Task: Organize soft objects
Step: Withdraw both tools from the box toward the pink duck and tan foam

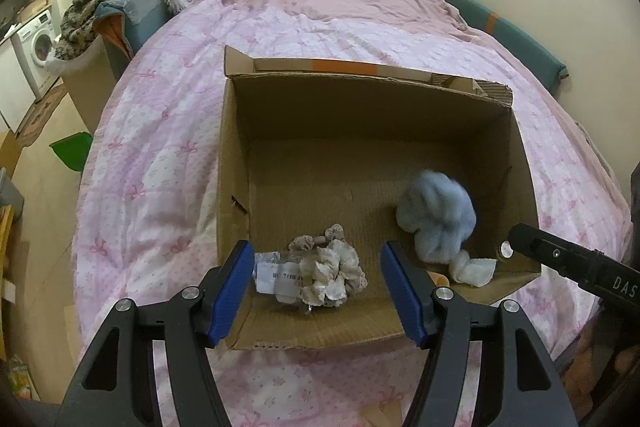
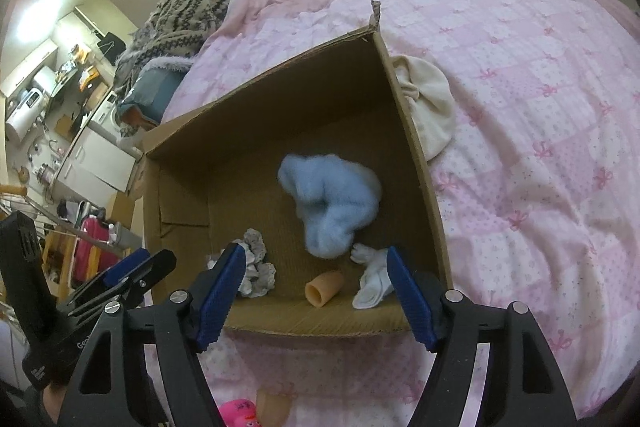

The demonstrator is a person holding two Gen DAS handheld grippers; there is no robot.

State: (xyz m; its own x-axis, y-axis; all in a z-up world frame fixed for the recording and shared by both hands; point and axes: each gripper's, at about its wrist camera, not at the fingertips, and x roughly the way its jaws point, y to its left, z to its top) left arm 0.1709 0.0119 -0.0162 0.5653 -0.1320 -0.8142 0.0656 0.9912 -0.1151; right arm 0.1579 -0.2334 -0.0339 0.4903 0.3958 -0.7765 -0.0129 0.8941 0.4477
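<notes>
Left gripper [image 1: 318, 293] hung with jaws spread, nothing pinched, over the near edge of an open cardboard box [image 1: 520, 163] at frame centre. Directly between the blue pads [image 1: 236, 291] lay a bunch of cream and beige scrunchies [image 1: 332, 269], frilly, partly in clear packaging with a white label. Right gripper [image 2: 316, 293] likewise stood with jaws apart, gripping nothing. Just above it, blurred, showed a fluffy pale-blue soft piece [image 2: 332, 203], bunched and lumpy, inside the box toward its right wall. Below that lay a white sock [image 2: 372, 283] and a small tan tube [image 2: 324, 287]. Outside the box, upper right, rested a cream cloth bundle [image 2: 430, 107] on the pink bed quilt [image 2: 540, 107].
</notes>
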